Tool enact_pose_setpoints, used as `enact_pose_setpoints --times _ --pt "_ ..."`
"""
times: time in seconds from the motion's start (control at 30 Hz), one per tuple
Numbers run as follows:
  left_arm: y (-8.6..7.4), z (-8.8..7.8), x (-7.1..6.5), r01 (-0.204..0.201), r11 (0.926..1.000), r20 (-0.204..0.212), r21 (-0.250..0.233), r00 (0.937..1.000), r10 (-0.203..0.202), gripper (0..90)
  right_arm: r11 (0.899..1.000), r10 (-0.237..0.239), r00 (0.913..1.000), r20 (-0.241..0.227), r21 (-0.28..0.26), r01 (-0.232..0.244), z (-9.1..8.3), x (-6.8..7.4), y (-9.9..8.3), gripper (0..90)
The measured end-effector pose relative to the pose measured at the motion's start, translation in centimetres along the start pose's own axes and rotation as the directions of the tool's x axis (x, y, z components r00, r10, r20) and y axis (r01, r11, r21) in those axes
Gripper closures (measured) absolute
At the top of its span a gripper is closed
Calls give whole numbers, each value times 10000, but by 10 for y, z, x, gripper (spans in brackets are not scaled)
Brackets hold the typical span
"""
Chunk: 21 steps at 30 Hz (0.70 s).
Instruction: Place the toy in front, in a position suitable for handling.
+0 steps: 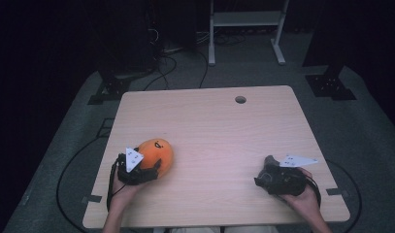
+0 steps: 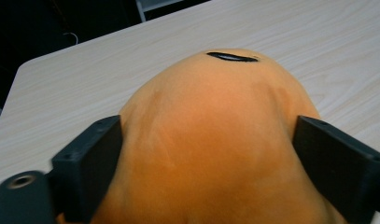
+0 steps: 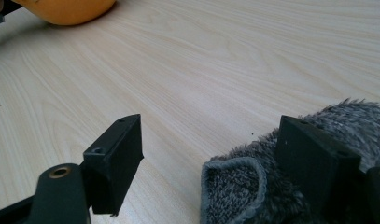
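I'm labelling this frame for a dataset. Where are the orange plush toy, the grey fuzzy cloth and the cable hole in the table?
orange plush toy (image 2: 215,135): left gripper view, middle of its body.
grey fuzzy cloth (image 3: 234,186): right gripper view, its folded edge.
cable hole (image 1: 240,99): high view, its centre.

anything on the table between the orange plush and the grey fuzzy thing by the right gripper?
Nothing. In the high view the table is bare wood between the orange plush and the grey fuzzy thing; the right gripper view shows the same stretch bare.
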<state>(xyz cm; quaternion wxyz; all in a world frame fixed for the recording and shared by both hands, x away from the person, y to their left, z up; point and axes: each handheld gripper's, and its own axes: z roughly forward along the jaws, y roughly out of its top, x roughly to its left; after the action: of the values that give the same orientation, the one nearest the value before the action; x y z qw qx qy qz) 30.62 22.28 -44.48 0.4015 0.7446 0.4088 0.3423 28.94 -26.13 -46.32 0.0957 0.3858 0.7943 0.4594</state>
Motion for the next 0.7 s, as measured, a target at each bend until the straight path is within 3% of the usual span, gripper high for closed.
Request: enact_pose_setpoints --times 0.33,0.5,0.7 --pt "4 -4 -3 -374 9991 -116 203 9992 377 316 10000 -2 10000 -16 -91 2 -1 0 0 221" --pt "6 -7 -1 -112 9999 32 12 9999 112 392 9999 -14 10000 -27 -105 14 -1 0 0 221" --pt "7 -9 2 183 9996 174 -206 9997 -179 413 9999 -6 10000 -31 -131 6 -2 0 0 221"
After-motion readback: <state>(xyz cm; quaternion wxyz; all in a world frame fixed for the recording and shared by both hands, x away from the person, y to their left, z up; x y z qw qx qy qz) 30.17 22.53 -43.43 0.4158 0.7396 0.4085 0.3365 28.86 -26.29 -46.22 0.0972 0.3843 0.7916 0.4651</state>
